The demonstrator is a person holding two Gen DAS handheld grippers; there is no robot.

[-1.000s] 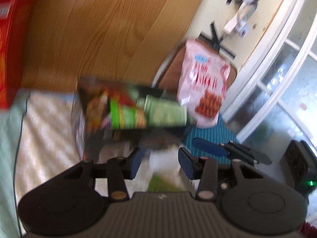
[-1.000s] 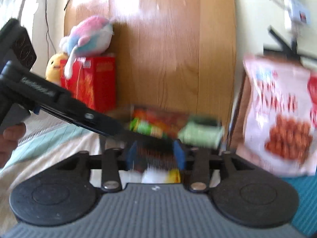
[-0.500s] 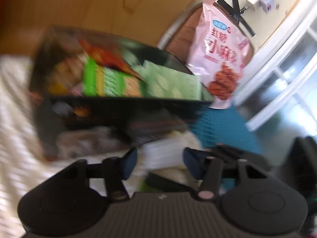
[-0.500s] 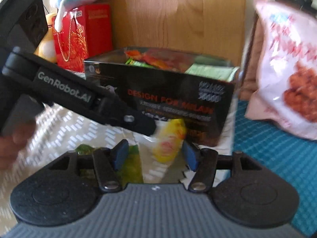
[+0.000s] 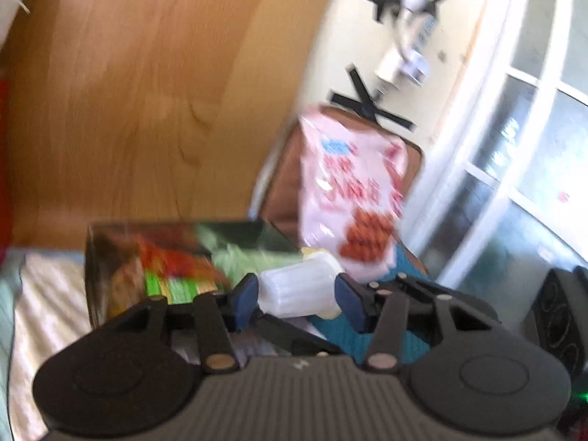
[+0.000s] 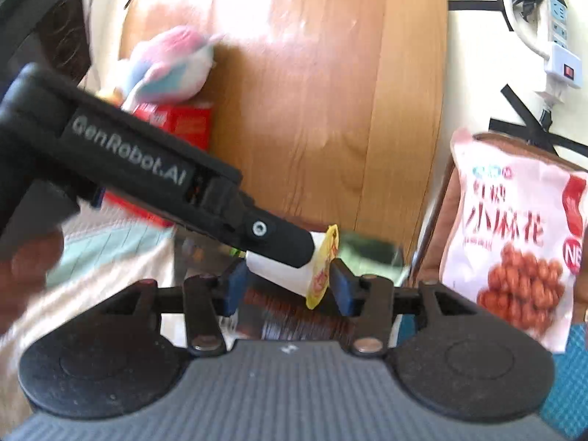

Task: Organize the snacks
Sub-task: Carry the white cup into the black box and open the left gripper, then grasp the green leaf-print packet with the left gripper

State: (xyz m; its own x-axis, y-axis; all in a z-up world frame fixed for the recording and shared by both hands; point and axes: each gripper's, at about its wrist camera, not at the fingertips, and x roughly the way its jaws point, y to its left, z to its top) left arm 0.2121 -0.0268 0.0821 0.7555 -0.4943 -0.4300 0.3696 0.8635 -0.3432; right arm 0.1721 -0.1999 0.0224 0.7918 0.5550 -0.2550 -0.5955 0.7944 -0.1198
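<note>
Tall wooden headboard panel [image 6: 330, 92] in warm grain, cream wall [image 5: 452, 33] crossed with black tape strips [image 5: 362, 99], white power strip [image 6: 560, 51] hanging by its cable, white-framed glass door [image 5: 522, 154] letting in bright daylight, pale patterned bedcover [image 5: 40, 294], teal mat [image 6: 566, 400]

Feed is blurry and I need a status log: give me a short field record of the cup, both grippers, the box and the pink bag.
held item: white jelly cup, yellow lid, lying sideways
left gripper: pads closed on the cup
right gripper: cup between its pads too; grip unclear through blur
snack box: black, open-topped, packets inside, behind the cup
pink bag: standing upright, right of the box
</note>
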